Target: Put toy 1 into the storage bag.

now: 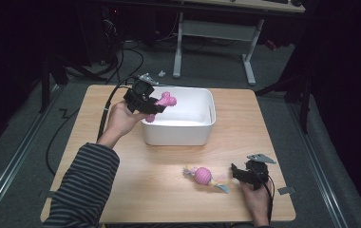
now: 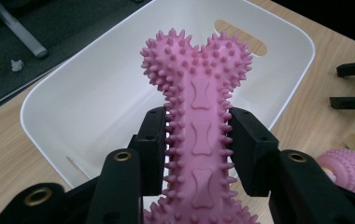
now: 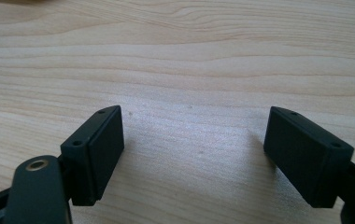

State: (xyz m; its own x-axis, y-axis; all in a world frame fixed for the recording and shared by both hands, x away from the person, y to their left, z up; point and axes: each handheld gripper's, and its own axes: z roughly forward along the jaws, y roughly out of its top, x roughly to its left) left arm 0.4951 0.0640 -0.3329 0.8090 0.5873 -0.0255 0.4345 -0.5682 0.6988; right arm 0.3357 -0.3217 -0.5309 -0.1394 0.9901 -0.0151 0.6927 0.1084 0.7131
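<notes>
A pink spiky bone toy [image 1: 164, 102] [image 2: 199, 116] is clamped in my left gripper [image 1: 146, 105] [image 2: 198, 144], whose jaws press on its shaft from both sides. The bone's knobbed end hangs over the left rim of the white bin [image 1: 202, 126] [image 2: 96, 98]. A pink spiky ball with rope ends [image 1: 204, 175] [image 2: 348, 168] lies on the wooden table [image 1: 136, 180] near the front. To its right my right gripper [image 1: 234, 172] [image 3: 192, 154] rests low over the table, jaws open with bare wood between them.
The bin stands at the table's middle back, and I see nothing lying inside it. A desk frame [image 1: 216, 42] and cables [image 1: 121, 57] lie on the floor beyond the table. The table's front left holds a striped sleeve [image 1: 83, 185].
</notes>
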